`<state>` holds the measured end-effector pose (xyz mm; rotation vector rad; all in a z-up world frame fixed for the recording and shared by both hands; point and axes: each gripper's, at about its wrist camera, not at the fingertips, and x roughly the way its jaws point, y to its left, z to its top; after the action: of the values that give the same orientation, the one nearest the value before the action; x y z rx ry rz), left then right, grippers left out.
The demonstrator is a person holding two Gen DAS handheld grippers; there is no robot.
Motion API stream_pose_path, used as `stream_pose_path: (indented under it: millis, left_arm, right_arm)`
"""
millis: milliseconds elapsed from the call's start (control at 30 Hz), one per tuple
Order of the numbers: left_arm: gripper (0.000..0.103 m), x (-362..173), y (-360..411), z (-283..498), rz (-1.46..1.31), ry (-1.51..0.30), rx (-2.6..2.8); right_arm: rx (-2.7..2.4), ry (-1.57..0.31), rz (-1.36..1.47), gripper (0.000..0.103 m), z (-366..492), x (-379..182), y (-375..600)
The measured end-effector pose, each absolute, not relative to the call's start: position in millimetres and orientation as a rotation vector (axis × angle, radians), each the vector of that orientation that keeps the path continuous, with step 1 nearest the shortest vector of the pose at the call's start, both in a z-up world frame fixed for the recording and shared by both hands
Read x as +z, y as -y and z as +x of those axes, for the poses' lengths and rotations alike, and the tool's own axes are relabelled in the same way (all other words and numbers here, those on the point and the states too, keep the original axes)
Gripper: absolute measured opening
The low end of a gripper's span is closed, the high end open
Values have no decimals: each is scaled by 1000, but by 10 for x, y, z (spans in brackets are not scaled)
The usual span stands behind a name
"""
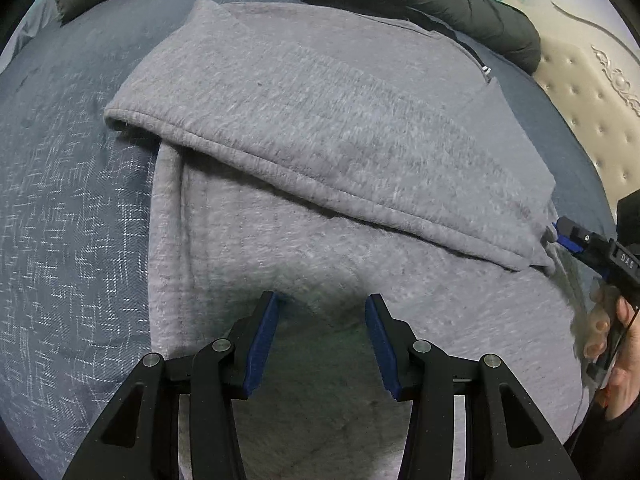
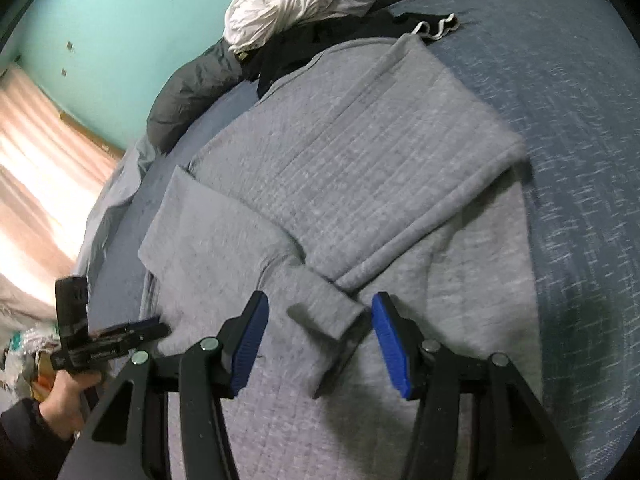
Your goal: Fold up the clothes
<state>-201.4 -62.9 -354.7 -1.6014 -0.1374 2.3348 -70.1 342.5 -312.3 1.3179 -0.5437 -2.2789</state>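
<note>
A grey sweatshirt [image 1: 320, 128] [image 2: 360, 152] lies spread on the blue bedcover [image 1: 72, 208] [image 2: 580, 140], with one panel folded over its body. A sleeve crosses the front, and its cuff [image 2: 332, 316] lies between the spread fingers of my right gripper [image 2: 320, 300], which is open. In the left wrist view my left gripper [image 1: 323, 298] is open just above the sweatshirt's near part, holding nothing. The right gripper [image 1: 560, 234] appears there at the folded panel's right corner. In the right wrist view the left gripper [image 2: 152, 328] sits at the sweatshirt's left edge, held by a hand [image 2: 64, 396].
A dark puffer jacket [image 1: 480, 12] [image 2: 188, 88], a black garment [image 2: 320, 44] and a crumpled white cloth [image 2: 288, 0] are piled at the bed's far side. A beige tufted headboard [image 1: 592, 112] stands to the right. A teal wall [image 2: 120, 20] and a lit curtain [image 2: 36, 184] are on the left.
</note>
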Motion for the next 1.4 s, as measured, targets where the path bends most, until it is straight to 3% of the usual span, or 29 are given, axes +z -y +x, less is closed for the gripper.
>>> stream_pose_path:
  millis: [200, 233, 533, 867, 1033, 1167, 1400]
  left_arm:
    - [50, -3570, 629, -2012, -1601, 142, 2327]
    - [50, -3574, 629, -2012, -1601, 142, 2325]
    - [50, -3624, 742, -2070, -1626, 286, 2288]
    - [50, -3642, 762, -2035, -1605, 305, 2282]
    - [51, -3525, 771, -2018, -1598, 309, 2296]
    - [51, -3269, 890, -2072, -1528, 185, 2383]
    - [51, -3173, 1175, -2433, -1529, 168, 2505]
  right_arm:
    - [-2261, 585, 1314, 9, -676, -3144, -3453]
    - [-2261, 588, 1307, 7, -672, -3129, -3450]
    - [-2258, 651, 1204, 4, -470, -2790, -3451]
    - [-2354, 738, 1065, 4, -44, -2071, -3803]
    - [-2369, 848, 1184, 4, -76, -2464, -3966]
    - [-2354, 868, 1228, 4, -103, -2747, -3960]
    - [-2377, 921, 1220, 4, -135, -2850, -4182]
